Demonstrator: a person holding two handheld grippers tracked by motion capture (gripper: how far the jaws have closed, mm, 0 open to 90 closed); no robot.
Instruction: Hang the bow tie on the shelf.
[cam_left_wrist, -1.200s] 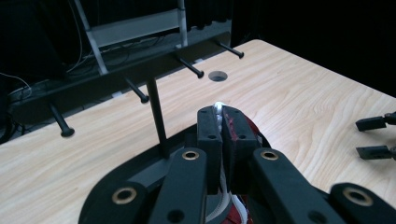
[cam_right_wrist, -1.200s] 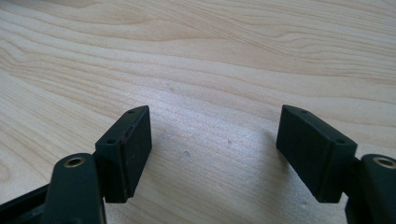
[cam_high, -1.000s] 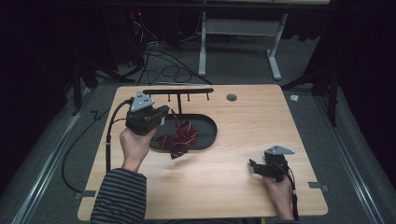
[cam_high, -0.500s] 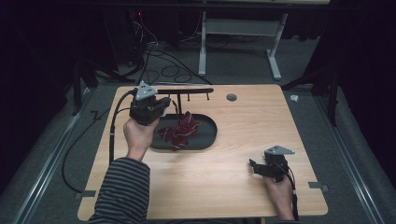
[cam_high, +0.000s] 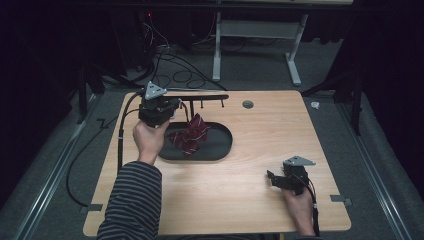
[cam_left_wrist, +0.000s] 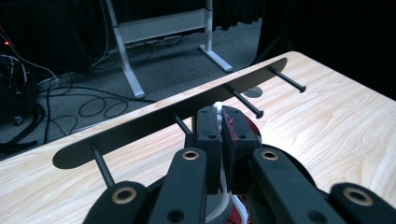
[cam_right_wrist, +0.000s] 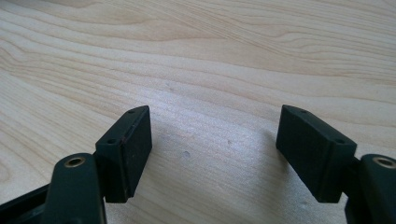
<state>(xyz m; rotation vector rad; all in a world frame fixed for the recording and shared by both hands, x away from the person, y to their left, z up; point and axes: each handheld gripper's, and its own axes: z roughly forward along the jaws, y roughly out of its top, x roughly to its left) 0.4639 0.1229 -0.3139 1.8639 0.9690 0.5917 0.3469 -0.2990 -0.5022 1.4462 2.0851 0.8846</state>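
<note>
High view: a dark red cloth (cam_high: 189, 136) with thin pale lines hangs from the left gripper (cam_high: 172, 111). Its top is pinched up by the gripper. Its lower part droops down over a black oval tray (cam_high: 220, 145), and I cannot tell if it touches the tray. The tray lies on the left half of the table (cam_high: 260, 200).

Left gripper view: the jaws are pressed together on the cloth (cam_left_wrist: 238, 133). A bit of red and a bit of white show between the two black pads. The left gripper (cam_left_wrist: 221, 128) points at a black rack (cam_left_wrist: 154, 119), which is just past it. The rack is a long flat bar with thin pegs sticking out toward the camera. One peg (cam_left_wrist: 243, 100) is just right of the jaws and one peg (cam_left_wrist: 100, 163) is off to the left.

From above, the rack (cam_high: 205, 97) stands at the far edge of the table, just behind the tray. A hand in a striped sleeve (cam_high: 132, 200) holds the left gripper.

The right gripper (cam_high: 274, 179) rests low near the right front corner of the table, well apart from the tray. In the right gripper view its jaws are wide apart, with bare wood (cam_right_wrist: 210, 70) between them.
</note>
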